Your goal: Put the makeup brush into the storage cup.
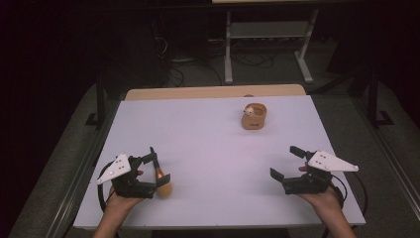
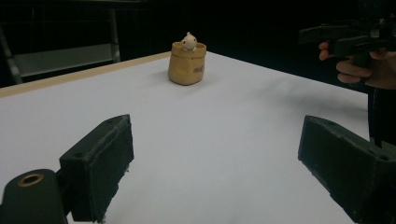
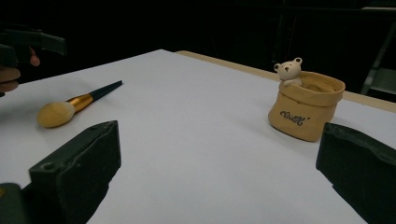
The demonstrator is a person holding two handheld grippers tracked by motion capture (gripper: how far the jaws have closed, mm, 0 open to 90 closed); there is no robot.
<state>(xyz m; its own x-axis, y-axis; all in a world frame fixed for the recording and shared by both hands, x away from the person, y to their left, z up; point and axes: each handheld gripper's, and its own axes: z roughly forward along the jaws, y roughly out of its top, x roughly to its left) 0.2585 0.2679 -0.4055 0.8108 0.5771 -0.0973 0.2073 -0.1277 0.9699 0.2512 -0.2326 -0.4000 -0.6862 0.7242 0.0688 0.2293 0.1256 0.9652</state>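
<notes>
Left gripper (image 1: 159,166): held in the person's left hand (image 1: 121,198) at the near left part of the white table (image 1: 208,148). Jaws spread wide, nothing between them. Grey three-cornered plate on top.

Makeup brush (image 1: 159,178): lies flat on the table just beside the left gripper, on its inner side, partly under the jaws as the high view shows it. Round tan head nearest the person, gold ferrule, dark handle pointing away from the person. In the right gripper view the brush (image 3: 70,106) lies ahead of that gripper and to its left, head toward the camera, untouched by either gripper.

Pouch-shaped pot (image 1: 254,118): tan, sack-like with a rolled rim and dark lettering on its front, standing upright. A small pale bear figure (image 1: 251,110) sits at its rim. It stands well ahead of both grippers, nearer the right one's side. From the left gripper it (image 2: 187,63) appears far forward between the jaws; from the right gripper it (image 3: 306,105) stands forward and right, just beyond the right-hand jaw.

Right gripper (image 1: 287,162): held in the right hand (image 1: 324,198) at the near right part of the table. Jaws spread wide, empty. Grey plate on top; a cable trails behind it.

Beyond the table: dark floor, metal frame legs (image 1: 229,49), loose cables.
</notes>
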